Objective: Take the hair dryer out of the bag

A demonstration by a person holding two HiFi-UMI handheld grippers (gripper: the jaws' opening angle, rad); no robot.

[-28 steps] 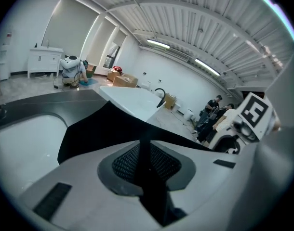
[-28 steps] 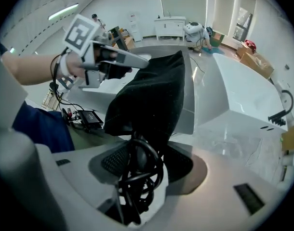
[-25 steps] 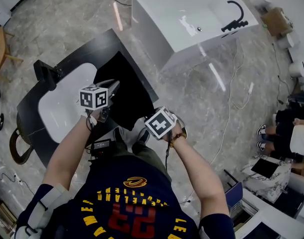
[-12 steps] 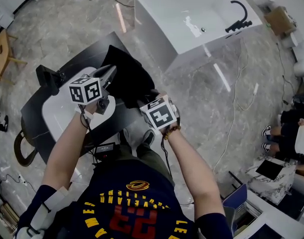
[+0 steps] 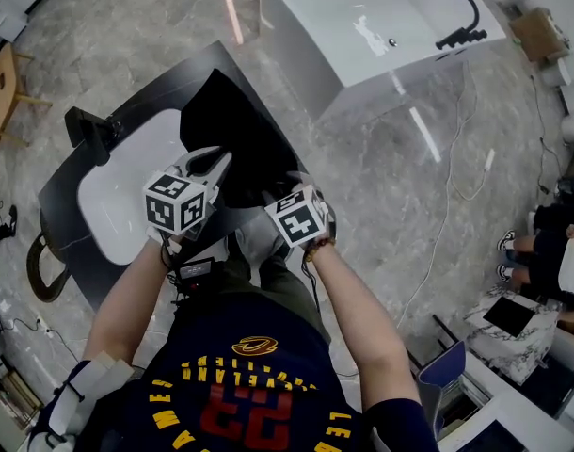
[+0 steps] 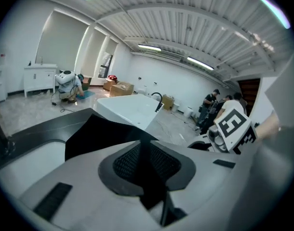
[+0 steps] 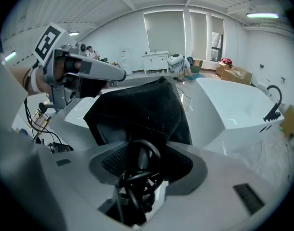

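Note:
A black fabric bag (image 5: pixel 232 121) lies on the dark counter (image 5: pixel 151 97) beside a white sink basin. My left gripper (image 5: pixel 219 160) is shut on the bag's near edge, and a strip of black fabric (image 6: pixel 145 177) runs between its jaws. My right gripper (image 5: pixel 289 196) sits at the bag's right side, tilted downward. It is shut on a black coiled cord (image 7: pixel 139 174), with a small white part below the coil. In the right gripper view the bag (image 7: pixel 137 107) stands up in front, with the left gripper (image 7: pixel 122 75) at its left. The hair dryer's body is hidden.
A white bathtub (image 5: pixel 353 45) with a black faucet (image 5: pixel 461 28) stands beyond the counter. The sink basin (image 5: pixel 122 191) has a black tap (image 5: pixel 87 132) at its far left. People (image 5: pixel 550 243) sit at the right edge. Cables run over the marble floor.
The left gripper has risen with the bag's edge, so the bag stands up more. The right gripper has moved left to the bag and tipped further down.

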